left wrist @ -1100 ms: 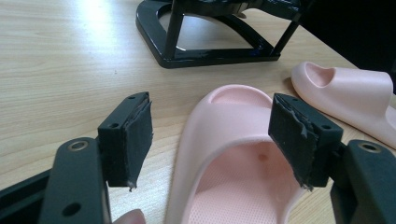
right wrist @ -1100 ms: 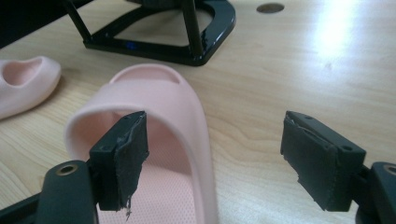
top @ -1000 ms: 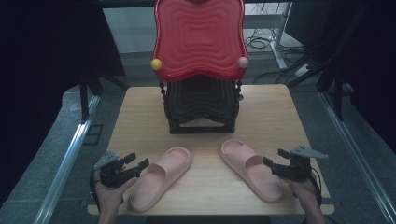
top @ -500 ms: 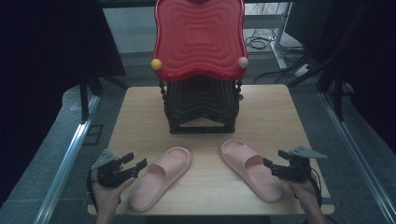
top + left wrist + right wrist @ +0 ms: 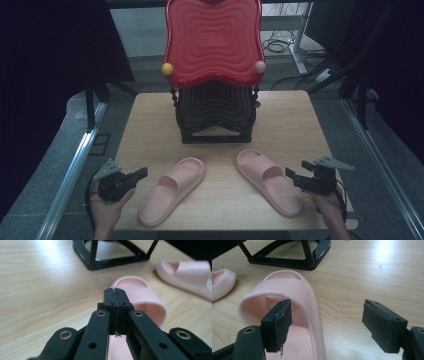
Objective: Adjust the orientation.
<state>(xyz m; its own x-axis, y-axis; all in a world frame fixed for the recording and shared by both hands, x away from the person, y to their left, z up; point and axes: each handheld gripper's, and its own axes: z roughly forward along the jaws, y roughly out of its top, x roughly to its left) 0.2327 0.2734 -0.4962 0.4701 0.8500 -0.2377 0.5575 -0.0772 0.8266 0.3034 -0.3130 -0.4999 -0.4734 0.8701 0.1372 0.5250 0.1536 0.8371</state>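
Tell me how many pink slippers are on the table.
2: the left slipper lies angled on the near-left part of the table, the right slipper on the near-right, both in front of the black rack.

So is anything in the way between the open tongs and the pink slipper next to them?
Nothing visible is. The right tongs stand open just beside the right slipper, with bare table between them. In the right gripper view one pad already sits in front of the slipper's strap.

Two slippers, left slipper (image 5: 172, 190) and right slipper (image 5: 269, 181), lie on the table (image 5: 300, 120) before the rack (image 5: 216, 112)
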